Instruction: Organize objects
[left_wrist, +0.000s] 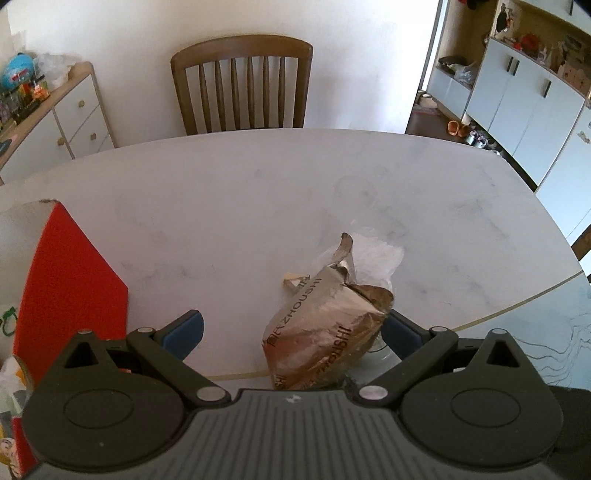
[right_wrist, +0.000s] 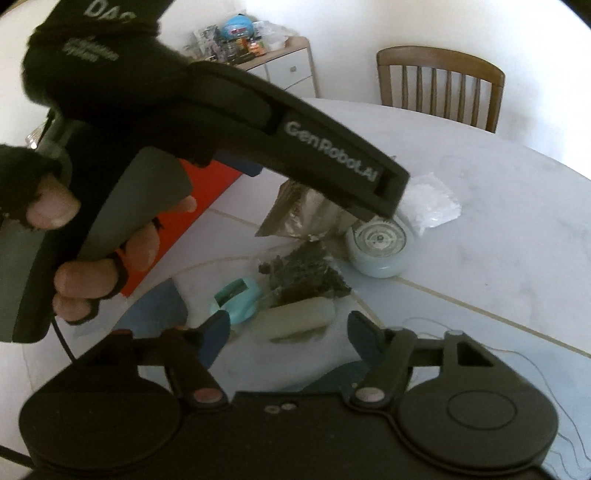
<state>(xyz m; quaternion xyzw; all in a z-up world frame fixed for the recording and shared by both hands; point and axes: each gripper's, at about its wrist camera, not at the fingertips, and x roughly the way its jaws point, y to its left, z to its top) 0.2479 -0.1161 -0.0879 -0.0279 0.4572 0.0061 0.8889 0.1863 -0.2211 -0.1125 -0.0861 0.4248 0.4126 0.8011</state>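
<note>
In the left wrist view my left gripper (left_wrist: 291, 332) is open, with a crumpled silver and brown foil bag (left_wrist: 325, 332) standing between its fingers, close to the right finger. A clear plastic bag (left_wrist: 373, 254) lies just behind it. In the right wrist view my right gripper (right_wrist: 288, 334) is open above a pale cylindrical roll (right_wrist: 299, 319), a turquoise tape dispenser (right_wrist: 236, 299) and a bag of dark dried leaves (right_wrist: 303, 273). The foil bag (right_wrist: 295, 210) and a round light-blue container (right_wrist: 380, 243) lie beyond, partly hidden by the left gripper's body.
A red box (left_wrist: 66, 280) stands at the left on the white marble table (left_wrist: 258, 192). A wooden chair (left_wrist: 243, 85) stands behind the table. A sideboard (left_wrist: 55, 118) with clutter is at the far left. Cabinets (left_wrist: 517, 99) are at the right.
</note>
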